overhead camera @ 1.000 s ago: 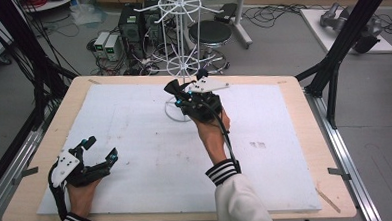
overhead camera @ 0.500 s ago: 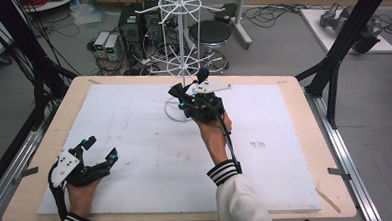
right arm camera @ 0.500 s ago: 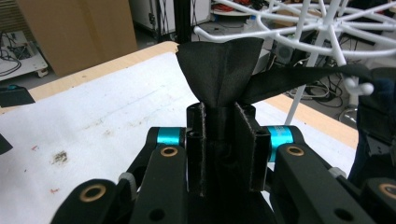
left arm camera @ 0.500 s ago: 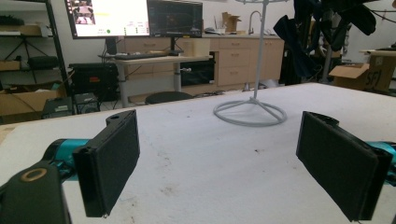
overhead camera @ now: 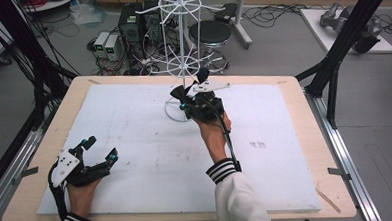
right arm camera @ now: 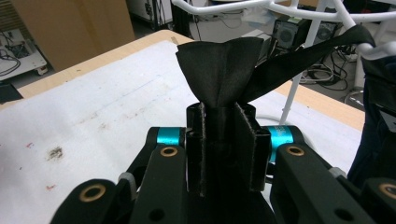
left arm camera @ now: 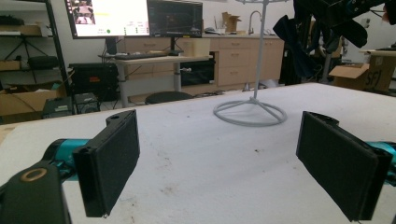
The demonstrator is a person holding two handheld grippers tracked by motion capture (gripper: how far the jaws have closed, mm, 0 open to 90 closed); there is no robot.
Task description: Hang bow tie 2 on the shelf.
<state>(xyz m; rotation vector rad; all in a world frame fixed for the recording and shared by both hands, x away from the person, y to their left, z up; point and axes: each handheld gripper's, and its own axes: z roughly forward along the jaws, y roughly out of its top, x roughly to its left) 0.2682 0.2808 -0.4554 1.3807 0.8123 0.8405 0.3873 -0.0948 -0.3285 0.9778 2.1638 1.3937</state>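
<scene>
The right gripper point(overhead camera: 191, 96) sits at about 12 o'clock on the white board point(overhead camera: 135, 143), just beside the foot ring of the wire rack point(overhead camera: 182, 66). In the right gripper view its two jaws are pressed together on a black strap point(right arm camera: 219, 70): the cloth is pinched flat between the pads and flares out in a fan above them. From that fan a band of the strap runs up toward 2 o'clock and reaches a white arm of the rack point(right arm camera: 373, 49); whether it is hooked over the arm I cannot tell. In the high view the strap point(overhead camera: 179, 92) shows as a dark bunch at the jaw tips, beside the rack's pole.

The left gripper point(overhead camera: 99, 149) rests at about 8 o'clock on the board, well apart from the rack. In the left gripper view its jaws stand wide, with bare board point(left arm camera: 210, 163) between the pads point(left arm camera: 112, 158), and the rack's foot ring point(left arm camera: 250, 112) lies farther off at 12 o'clock.
</scene>
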